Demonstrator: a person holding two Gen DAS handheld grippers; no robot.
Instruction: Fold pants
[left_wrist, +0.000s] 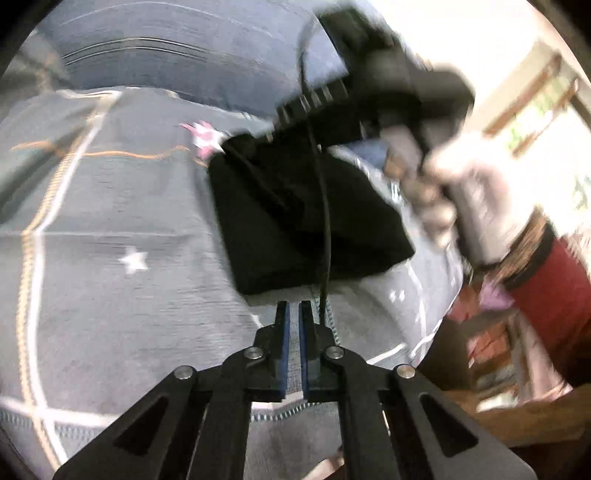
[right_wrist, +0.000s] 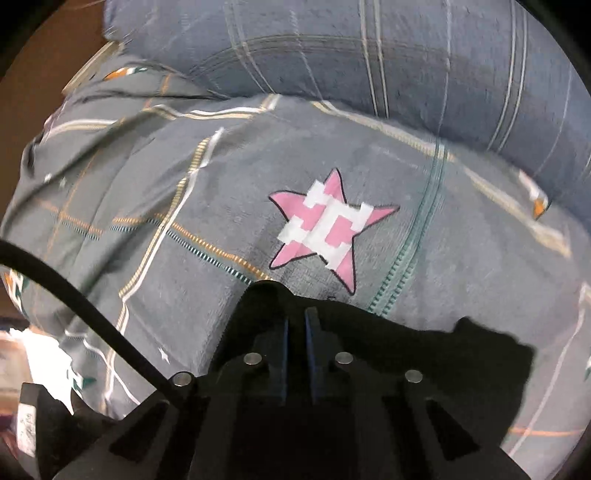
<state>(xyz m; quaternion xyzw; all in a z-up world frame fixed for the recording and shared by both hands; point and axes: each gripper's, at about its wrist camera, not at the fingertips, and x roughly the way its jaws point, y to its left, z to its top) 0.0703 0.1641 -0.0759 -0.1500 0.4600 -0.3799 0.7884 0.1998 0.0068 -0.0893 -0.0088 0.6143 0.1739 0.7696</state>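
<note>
Left wrist view: left tool (left_wrist: 294, 308) closed, nothing between its blue pads, tips just short of the near edge of the folded black pants (left_wrist: 295, 214) lying on the grey bed cover (left_wrist: 110, 295); beyond, a gloved hand (left_wrist: 476, 206) angling the right tool down onto the far end. Right wrist view: right tool (right_wrist: 297, 319) pointing steeply down, narrowly parted over the pants (right_wrist: 424, 354), grip impossible to tell; only here, a pink star (right_wrist: 325, 229) and a pillow (right_wrist: 332, 48).

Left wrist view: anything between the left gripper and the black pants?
Nothing solid. Bare bedspread lies between the left gripper and the folded black pants. Only a thin black cable hangs across the pants down to the gripper's right side.
</note>
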